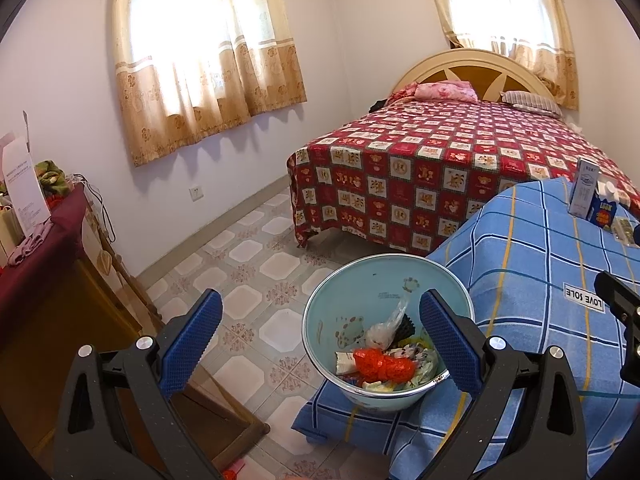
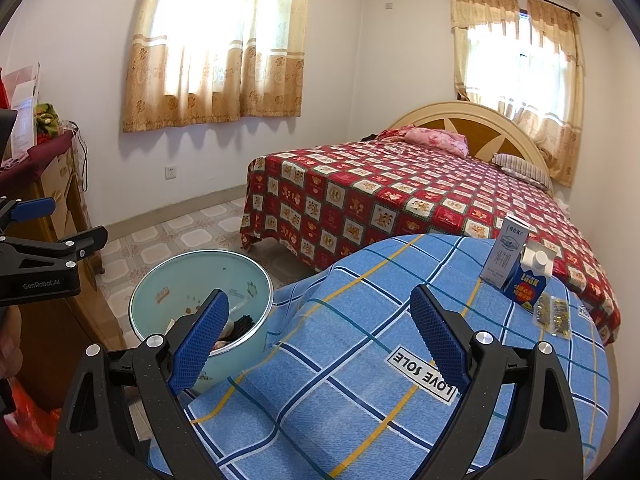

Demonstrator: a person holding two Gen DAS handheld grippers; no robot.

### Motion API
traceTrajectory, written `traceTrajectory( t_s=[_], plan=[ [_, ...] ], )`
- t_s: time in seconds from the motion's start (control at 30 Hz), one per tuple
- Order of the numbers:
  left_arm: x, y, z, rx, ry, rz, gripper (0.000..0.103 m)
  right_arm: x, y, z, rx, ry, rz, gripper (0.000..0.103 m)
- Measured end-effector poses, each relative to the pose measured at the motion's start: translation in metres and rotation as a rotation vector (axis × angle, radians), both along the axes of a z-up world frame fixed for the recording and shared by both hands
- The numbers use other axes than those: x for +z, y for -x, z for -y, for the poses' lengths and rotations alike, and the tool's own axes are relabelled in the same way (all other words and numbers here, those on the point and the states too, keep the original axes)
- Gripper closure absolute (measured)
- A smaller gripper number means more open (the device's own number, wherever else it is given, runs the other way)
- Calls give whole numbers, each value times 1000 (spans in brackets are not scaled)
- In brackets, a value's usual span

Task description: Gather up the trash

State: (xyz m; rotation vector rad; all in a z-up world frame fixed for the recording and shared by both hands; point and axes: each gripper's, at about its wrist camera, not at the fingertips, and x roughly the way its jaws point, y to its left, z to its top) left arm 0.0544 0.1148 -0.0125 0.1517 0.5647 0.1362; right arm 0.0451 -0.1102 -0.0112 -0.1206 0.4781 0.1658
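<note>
A light blue bin [image 1: 360, 280] sits beside the blue checked table cloth [image 1: 540, 264] and holds trash: a red crumpled wrapper [image 1: 384, 364], a clear plastic bag [image 1: 386, 326] and paper scraps. My left gripper [image 1: 320, 344] is open and empty, just above and in front of the bin. My right gripper [image 2: 320, 344] is open and empty above the cloth [image 2: 340, 380]; the bin [image 2: 192, 276] is at its left. On the cloth's far right stand a white-blue carton [image 2: 508, 252], a dark blue carton [image 2: 528, 280] and small clear packets [image 2: 554, 312]. The cartons [image 1: 586, 192] also show in the left wrist view.
A bed with a red checked cover [image 2: 400, 200] stands behind the table. A wooden cabinet [image 1: 48, 280] with a maroon cloth, papers and clutter stands at the left. Tiled floor [image 1: 256, 264] lies between cabinet, bed and bin. The left gripper's body [image 2: 44, 256] shows at the left edge.
</note>
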Motion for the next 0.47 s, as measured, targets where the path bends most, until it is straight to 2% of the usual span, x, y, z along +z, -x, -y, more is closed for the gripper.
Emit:
traceTrajectory(
  t_s=[0.33, 0.43, 0.47],
  plan=[
    [-1, 0, 5, -5, -11, -10, 6, -4, -4, 8, -22, 13, -5, 13],
    [0, -1, 4, -6, -6, -10, 6, -10, -14, 36, -72, 8, -48, 13],
    [0, -1, 3, -5, -6, -7, 6, -16, -21, 57, -112, -9, -84, 13]
  ],
)
